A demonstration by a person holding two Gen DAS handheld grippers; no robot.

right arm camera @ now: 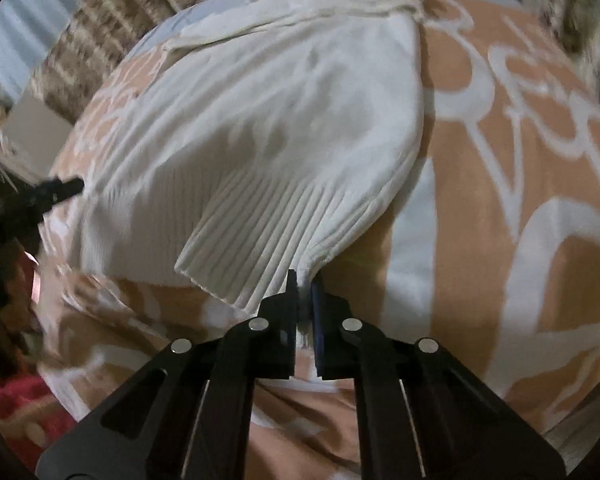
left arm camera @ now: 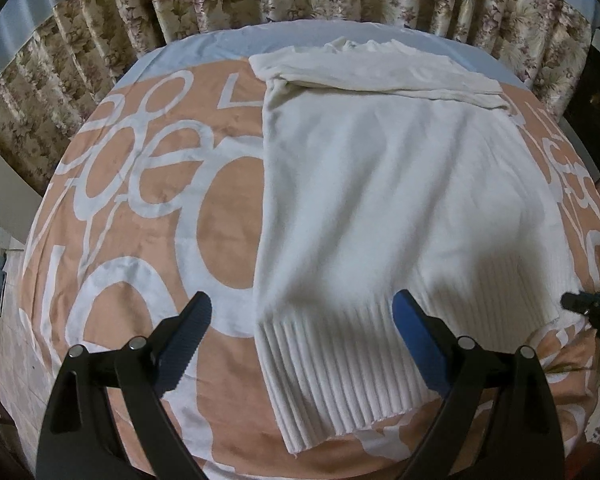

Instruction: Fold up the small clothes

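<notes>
Lying on bed: peach-and-white bedspread (left arm camera: 228, 240) carries white sweater (left arm camera: 380, 184).
Sweater axis: ribbed hem (left arm camera: 340, 364) nearest, folded sleeve (left arm camera: 380, 72) far.
Left tool (left arm camera: 302, 312): wide apart, holding nothing.
Right tool (right arm camera: 304, 280): pinched closed on hem corner.

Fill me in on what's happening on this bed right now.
A person with a claw in each hand is folding a white ribbed-hem knit sweater spread on the peach bedspread with white lettering. The right claw is shut on the sweater's hem corner, lifting it off the bedspread. The left claw hangs open over the opposite hem corner, gripping nothing. A sleeve is already folded across the top.
</notes>
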